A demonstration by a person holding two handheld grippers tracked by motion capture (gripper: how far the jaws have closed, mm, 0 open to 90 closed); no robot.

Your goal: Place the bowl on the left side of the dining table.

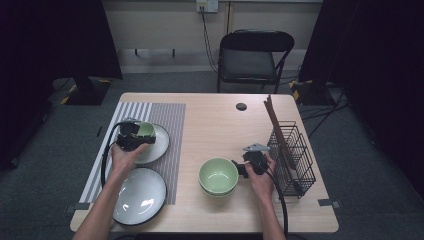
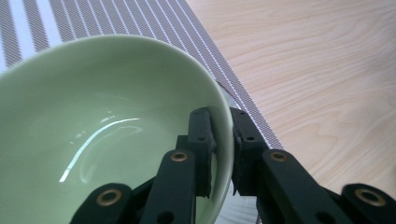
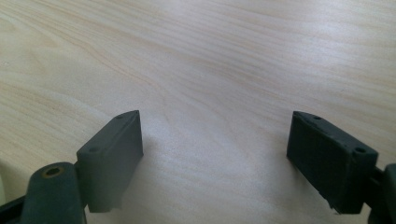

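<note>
— How do the left tongs stand?

— Clenched on the rim of a small pale green ceramic bowl: one jaw inside the wall, one outside, the rim pinched between them. In the high view that bowl sits over a round white plate on the grey-and-white striped placemat, at the left part of the light wooden desk.

— And the right tongs?

— Released, jaws spread wide over bare wood, nothing between them. From above, they point left at a stack of larger pale green bowls, just beside its right rim; whether they touch it I cannot tell.

— What is nearest the person?

— A second, larger white plate with a dark rim at the desk's near left corner, overlapping the placemat's near end, close to the front edge.

— Where is open room?

— The middle strip of wood between the placemat and the stack, running on to the far edge, where a small dark round cap is set in the top.

— The right side?

— A black wire rack with brown sticks leaning in it, close to the right edge. Beyond the desk stands a black folding chair.
</note>
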